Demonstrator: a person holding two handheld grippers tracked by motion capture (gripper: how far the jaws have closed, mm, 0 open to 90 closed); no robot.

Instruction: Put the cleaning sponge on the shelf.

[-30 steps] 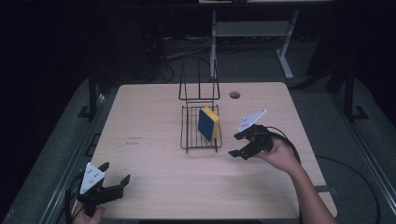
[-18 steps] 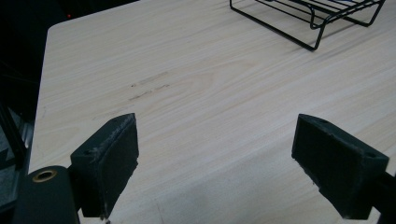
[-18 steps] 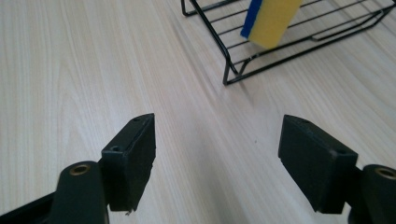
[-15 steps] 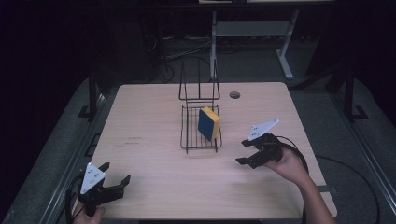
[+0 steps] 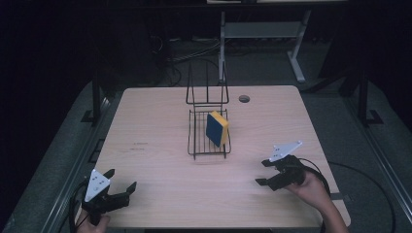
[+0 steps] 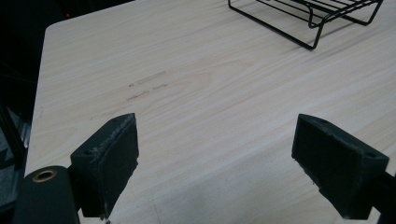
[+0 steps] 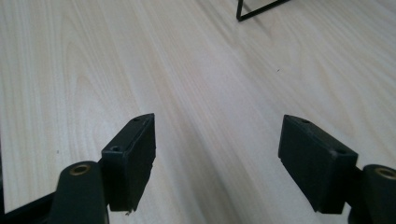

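Pale wood table (image 5: 160, 126) under dark surroundings carries a wire rack (image 5: 209, 138) at its middle, and a blue and yellow sponge (image 5: 216, 128) leans on edge inside it. Right gripper (image 5: 268, 173) hangs near the rack's front right, jaws spread and empty; left gripper (image 5: 120, 191) sits well off its front left, likewise spread. Risk, I judge: a careless nudge of the light rack could topple the sponge

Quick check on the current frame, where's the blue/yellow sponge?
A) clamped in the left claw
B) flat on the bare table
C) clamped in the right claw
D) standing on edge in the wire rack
D: the sponge stands on edge inside the wire rack, while the right claw and left claw are both open with nothing between their jaws, well away from it.
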